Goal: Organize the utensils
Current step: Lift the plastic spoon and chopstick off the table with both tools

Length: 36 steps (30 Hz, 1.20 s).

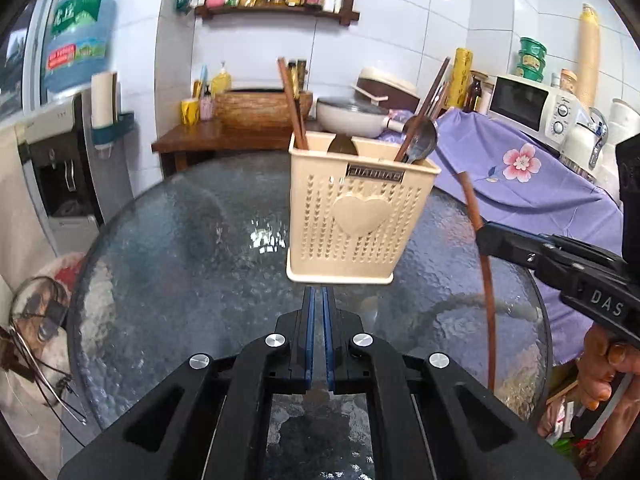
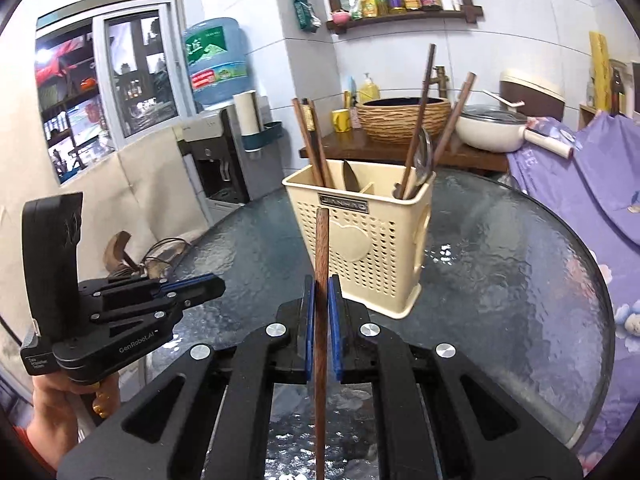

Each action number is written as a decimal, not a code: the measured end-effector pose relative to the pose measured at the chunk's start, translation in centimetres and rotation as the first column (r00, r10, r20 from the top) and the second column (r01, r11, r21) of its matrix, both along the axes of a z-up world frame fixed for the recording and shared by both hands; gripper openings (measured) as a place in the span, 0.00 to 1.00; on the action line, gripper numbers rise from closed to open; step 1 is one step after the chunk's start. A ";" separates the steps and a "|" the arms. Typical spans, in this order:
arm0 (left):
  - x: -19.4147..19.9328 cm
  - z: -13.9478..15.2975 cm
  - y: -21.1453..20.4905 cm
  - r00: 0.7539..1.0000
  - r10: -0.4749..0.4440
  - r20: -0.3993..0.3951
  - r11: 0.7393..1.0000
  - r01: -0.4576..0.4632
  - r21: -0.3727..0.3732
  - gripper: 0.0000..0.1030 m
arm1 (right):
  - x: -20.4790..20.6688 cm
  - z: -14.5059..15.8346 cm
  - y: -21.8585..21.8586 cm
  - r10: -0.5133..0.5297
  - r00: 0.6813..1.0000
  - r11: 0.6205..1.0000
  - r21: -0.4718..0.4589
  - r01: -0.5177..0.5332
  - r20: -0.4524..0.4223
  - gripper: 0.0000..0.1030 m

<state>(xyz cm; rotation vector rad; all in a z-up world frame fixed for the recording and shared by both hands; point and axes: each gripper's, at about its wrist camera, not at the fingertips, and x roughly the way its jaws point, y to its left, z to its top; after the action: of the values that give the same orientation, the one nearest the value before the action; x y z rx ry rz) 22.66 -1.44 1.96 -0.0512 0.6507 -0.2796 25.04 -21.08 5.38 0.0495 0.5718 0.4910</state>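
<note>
A dark wooden chopstick [image 2: 321, 300] is clamped between the blue pads [image 2: 334, 328] of the right hand-held gripper [image 2: 321, 320]. Its long axis runs along the fingers, straight ahead from the camera, with the far tip sticking out past the fingertips toward the cream plastic utensil holder [image 2: 372, 248]. In the left wrist view the same chopstick [image 1: 486, 280] crosses the right hand-held gripper [image 1: 486, 236] steeply, one end above its fingers and the longer part hanging below, over the table [image 1: 180, 240].

The utensil holder stands on the round textured glass table, directly ahead of both hand-held grippers and near the right one's fingertips. The chopstick tip overlaps the holder's front wall in the right wrist view; whether they touch cannot be told. Inside the holder, several brown chopsticks [image 2: 316, 140] lean in the left compartment, a dark spoon [image 2: 351, 176] sits in the middle, and more chopsticks with a metal spoon [image 2: 423, 156] lean in the right compartment.

The left hand-held gripper [image 1: 319, 320] is pressed nearly closed on nothing, its blue pads [image 1: 308, 336] almost meeting, with the holder's base just ahead of it.

Beyond the table stand a water dispenser [image 2: 216, 148], a white pan [image 2: 490, 128] and a purple floral cloth [image 1: 528, 176].
</note>
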 end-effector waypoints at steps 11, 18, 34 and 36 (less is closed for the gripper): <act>2.2 -3.8 -3.2 0.989 -0.074 -0.126 0.995 0.082 0.063 0.53 | 0.8 -1.6 -2.7 -0.086 0.996 0.996 0.011 0.086 -0.040 0.07; 4.3 -7.2 -8.9 0.971 -0.130 -0.201 0.960 0.174 0.219 0.60 | 0.6 -1.0 -4.2 -0.112 0.994 0.993 0.024 0.112 -0.020 0.07; 8.2 -8.3 -11.5 0.950 -0.131 -0.283 0.957 0.196 0.216 0.34 | 0.0 -0.9 -4.9 -0.098 0.995 0.994 0.048 0.099 -0.022 0.07; 8.0 -8.2 -11.3 0.956 -0.122 -0.267 0.961 0.181 0.209 0.34 | -0.1 -0.8 -4.8 -0.096 0.995 0.994 0.050 0.097 -0.017 0.07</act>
<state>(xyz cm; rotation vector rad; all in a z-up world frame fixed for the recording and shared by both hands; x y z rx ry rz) 30.63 -12.78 -6.25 0.1916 0.9390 -0.3477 24.93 -25.89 4.61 0.1288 0.5684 0.4112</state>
